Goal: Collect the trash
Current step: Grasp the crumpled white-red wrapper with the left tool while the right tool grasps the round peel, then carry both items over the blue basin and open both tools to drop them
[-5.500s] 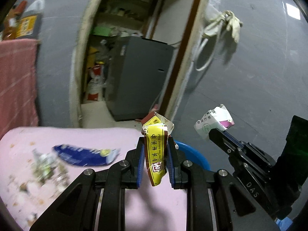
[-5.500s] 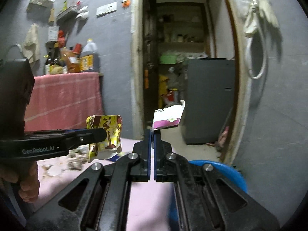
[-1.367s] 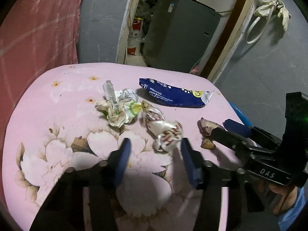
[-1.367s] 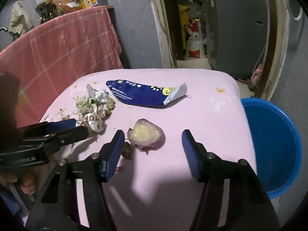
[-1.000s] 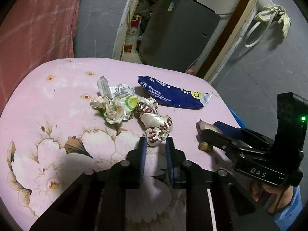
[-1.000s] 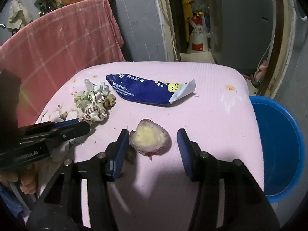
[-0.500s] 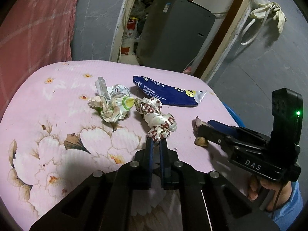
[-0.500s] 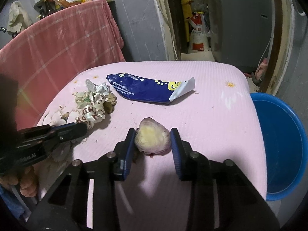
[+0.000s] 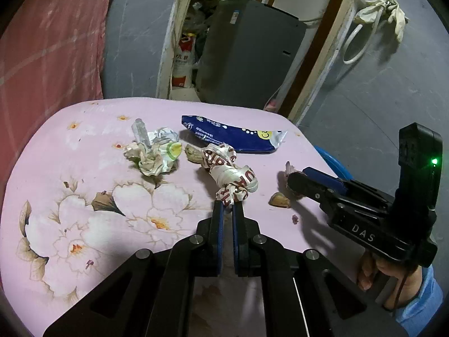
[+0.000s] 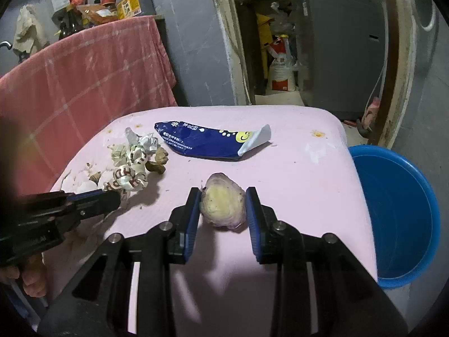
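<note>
Both grippers have their grasp: left gripper (image 9: 228, 207) is pinched on the twisted wrapper (image 9: 230, 172) mid-table (image 9: 84, 185); right gripper (image 10: 223, 205), jaws just closing, squeezes the vegetable scrap (image 10: 221, 206) toward the right edge. Both pieces look light and soft. Blue basin (image 10: 398, 213) stands beyond that edge, with free room.

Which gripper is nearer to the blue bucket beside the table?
Right. The right gripper, closed on an onion piece, sits on the bucket's side of the table. The left gripper, pinching a crumpled wrapper, is further away.
</note>
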Available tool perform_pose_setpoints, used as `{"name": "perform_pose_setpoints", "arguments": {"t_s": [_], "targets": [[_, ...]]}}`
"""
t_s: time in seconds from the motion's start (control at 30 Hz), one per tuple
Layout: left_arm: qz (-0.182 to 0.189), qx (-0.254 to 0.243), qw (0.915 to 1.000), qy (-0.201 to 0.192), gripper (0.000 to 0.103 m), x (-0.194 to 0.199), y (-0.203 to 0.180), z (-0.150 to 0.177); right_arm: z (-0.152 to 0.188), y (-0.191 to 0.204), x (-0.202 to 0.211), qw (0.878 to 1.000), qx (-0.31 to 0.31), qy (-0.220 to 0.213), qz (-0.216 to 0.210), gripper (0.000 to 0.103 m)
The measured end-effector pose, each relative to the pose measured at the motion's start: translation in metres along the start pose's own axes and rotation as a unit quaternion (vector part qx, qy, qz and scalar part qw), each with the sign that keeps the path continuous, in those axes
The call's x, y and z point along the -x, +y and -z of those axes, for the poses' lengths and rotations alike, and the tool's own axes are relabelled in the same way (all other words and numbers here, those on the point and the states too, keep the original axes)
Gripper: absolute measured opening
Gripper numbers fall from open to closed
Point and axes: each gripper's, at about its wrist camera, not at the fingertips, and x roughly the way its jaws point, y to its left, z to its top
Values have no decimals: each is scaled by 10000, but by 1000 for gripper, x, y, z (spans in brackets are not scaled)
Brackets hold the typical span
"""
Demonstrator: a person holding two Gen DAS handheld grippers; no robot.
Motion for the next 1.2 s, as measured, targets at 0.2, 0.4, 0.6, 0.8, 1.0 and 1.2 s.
{"name": "perform_pose_setpoints", "arguments": {"t_s": [0.2, 0.4, 0.6, 0.8, 1.0, 1.2], "targets": [[72, -69, 9999, -131, 4, 3, -7, -4, 0, -2, 21, 9989, 50, -435, 175, 32], [160, -265, 9990, -334, 4, 6, -19, -10, -3, -4, 46, 9944, 169, -982, 354, 32], [306, -496, 9970, -513, 4, 6, -42, -19, -7, -10, 68, 9893, 334, -1296, 579, 32], [483, -672, 9934, -792, 4, 2, -68, -30, -12, -28, 98, 9807, 300, -1753, 812, 32], [786, -833, 9874, -1095, 4, -10, -108, -50, -20, -56, 126, 9699, 191, -2150, 1127, 32], [980, -1045, 9821, -1221, 4, -32, -147, -69, -17, -95, 141, 9627, -41, -2299, 1428, 32]]}}
